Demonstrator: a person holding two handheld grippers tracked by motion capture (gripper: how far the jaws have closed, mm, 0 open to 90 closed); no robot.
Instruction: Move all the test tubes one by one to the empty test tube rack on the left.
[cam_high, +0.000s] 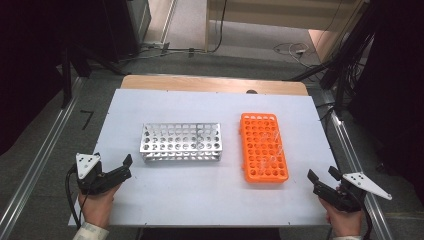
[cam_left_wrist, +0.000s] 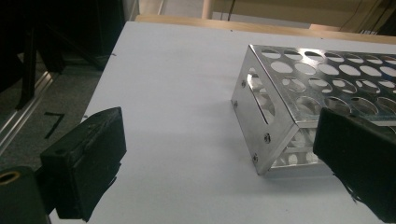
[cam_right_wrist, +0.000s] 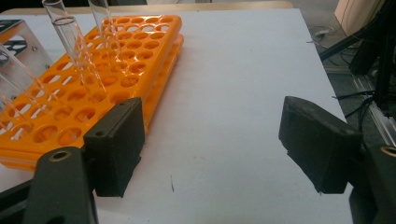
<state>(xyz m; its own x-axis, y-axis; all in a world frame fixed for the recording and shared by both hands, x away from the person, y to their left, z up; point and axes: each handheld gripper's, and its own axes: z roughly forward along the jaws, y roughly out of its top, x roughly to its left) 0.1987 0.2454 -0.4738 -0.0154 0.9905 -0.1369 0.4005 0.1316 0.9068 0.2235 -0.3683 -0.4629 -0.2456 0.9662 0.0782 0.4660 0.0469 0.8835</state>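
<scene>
Resting at the near corners of the white tabletop (cam_high: 210, 195), the left tongs (cam_high: 125, 167) and right tongs (cam_high: 320, 176) both stand open with nothing between their jaws. Just beyond the left tongs lies the metal rack (cam_high: 181, 142), its long axis running across the tabletop. Farther right, the orange rack (cam_high: 263, 146) points away lengthwise, with clear tubes (cam_right_wrist: 77, 53) upright in it.

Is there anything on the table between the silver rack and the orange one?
No. In the high view, the strip of white table between the silver rack and the orange rack is bare.
</scene>
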